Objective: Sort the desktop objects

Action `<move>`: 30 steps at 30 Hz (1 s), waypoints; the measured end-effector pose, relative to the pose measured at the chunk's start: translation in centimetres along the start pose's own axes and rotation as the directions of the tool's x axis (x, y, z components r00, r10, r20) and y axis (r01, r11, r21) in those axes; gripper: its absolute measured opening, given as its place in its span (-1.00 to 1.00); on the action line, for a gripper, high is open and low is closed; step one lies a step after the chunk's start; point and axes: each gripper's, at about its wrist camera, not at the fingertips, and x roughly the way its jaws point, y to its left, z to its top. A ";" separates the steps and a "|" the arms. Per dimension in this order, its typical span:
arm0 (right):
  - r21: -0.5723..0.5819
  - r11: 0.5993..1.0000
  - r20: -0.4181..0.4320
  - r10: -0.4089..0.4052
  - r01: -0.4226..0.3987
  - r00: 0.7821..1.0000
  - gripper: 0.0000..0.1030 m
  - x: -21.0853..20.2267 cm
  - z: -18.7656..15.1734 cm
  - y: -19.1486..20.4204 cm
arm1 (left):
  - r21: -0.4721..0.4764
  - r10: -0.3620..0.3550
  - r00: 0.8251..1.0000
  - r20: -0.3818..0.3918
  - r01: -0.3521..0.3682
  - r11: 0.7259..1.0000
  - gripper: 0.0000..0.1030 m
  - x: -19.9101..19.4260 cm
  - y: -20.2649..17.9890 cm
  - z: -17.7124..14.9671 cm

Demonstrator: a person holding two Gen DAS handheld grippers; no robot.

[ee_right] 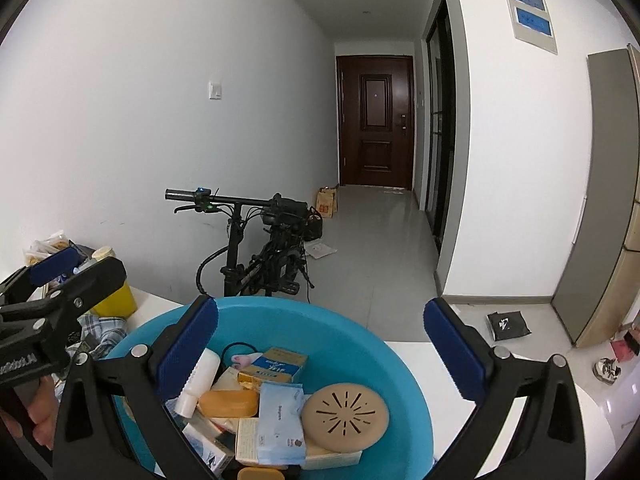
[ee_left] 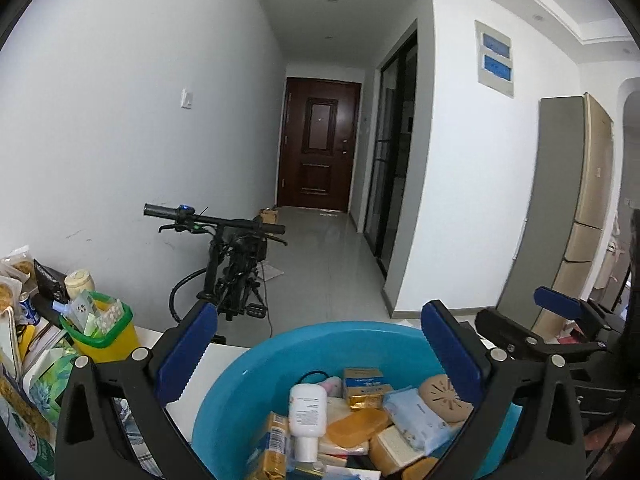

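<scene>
the left gripper (ee_left: 318,344) hangs above a blue basin (ee_left: 256,356) with its jaws spread wide and nothing between them. the right gripper (ee_right: 320,334) hangs above the same basin, its jaws also released and bare. the two grippers sit side by side; in the left wrist view the right one shows at the right edge, and in the right wrist view the left one shows at the left edge, with a hand (ee_right: 38,416) under it.

the basin stands on a white table (ee_right: 420,360) and is piled with small things: a white bottle (ee_left: 307,404) lying with its cap toward the camera, an orange soap bar (ee_right: 228,403), a pale blue tissue pack (ee_right: 280,420), a round tan disc with slots (ee_right: 345,412), a blue and white box (ee_right: 278,364), and a gold packet (ee_left: 366,392). the disc leans on the tissue pack at the right side of the pile.

left of the basin on the table stands a yellow bin with a green rim (ee_left: 106,336), stuffed with packets, and more snack bags (ee_left: 16,272) lie beyond it. a checked cloth (ee_right: 98,330) lies between the bin and the basin.

behind the table a black bicycle (ee_left: 236,264) stands against the wall, and a brown door (ee_left: 318,142) closes the far end of the hallway.
</scene>
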 end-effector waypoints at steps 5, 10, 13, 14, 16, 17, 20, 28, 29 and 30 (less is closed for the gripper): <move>-0.010 1.000 0.030 -0.014 0.015 0.999 0.99 -2.1 -0.3 -0.3 | 0.034 0.019 1.000 0.015 -0.020 0.999 1.00 -1.7 -0.6 -0.1; -0.014 1.000 0.025 0.002 -0.002 1.000 0.99 -4.3 -0.6 -0.3 | 0.065 -0.032 0.999 -0.015 0.033 0.997 1.00 -3.6 -1.3 -0.1; -0.028 1.000 0.030 -0.006 0.007 1.000 0.99 -5.7 -0.5 0.0 | 0.088 -0.037 0.999 -0.011 0.037 0.995 1.00 -5.2 -2.1 -0.4; -0.030 0.999 0.038 -0.009 0.010 0.999 0.99 -6.2 -0.5 0.1 | 0.092 -0.040 0.999 -0.005 0.040 0.995 1.00 -5.9 -2.2 -0.5; -0.032 0.999 0.047 -0.012 0.014 0.999 0.99 -7.3 -0.4 0.2 | 0.093 -0.042 0.999 0.005 0.041 0.995 1.00 -7.0 -2.5 -0.6; -0.032 0.999 0.050 -0.011 0.013 0.999 0.99 -7.8 -0.4 0.3 | 0.090 -0.043 0.999 0.010 0.042 0.995 1.00 -7.7 -2.6 -0.5; -0.032 0.999 0.061 -0.006 0.008 0.998 0.99 -9.7 -0.3 0.4 | 0.085 -0.041 0.999 0.022 0.039 0.996 1.00 -9.8 -2.8 -0.4; -0.027 1.000 0.095 0.003 -0.001 0.995 0.99 -15.3 -1.0 1.1 | 0.094 -0.026 0.999 0.047 0.022 0.995 1.00 -15.7 -2.6 -1.1; -0.027 1.000 0.097 0.008 -0.005 0.995 0.99 -15.9 -1.1 1.3 | 0.096 -0.028 0.998 0.049 0.023 0.995 1.00 -16.3 -2.6 -1.2; -0.025 1.000 0.099 0.009 -0.007 0.995 0.99 -16.5 -1.3 1.3 | 0.099 -0.032 0.998 0.051 0.027 0.995 1.00 -17.2 -2.7 -1.4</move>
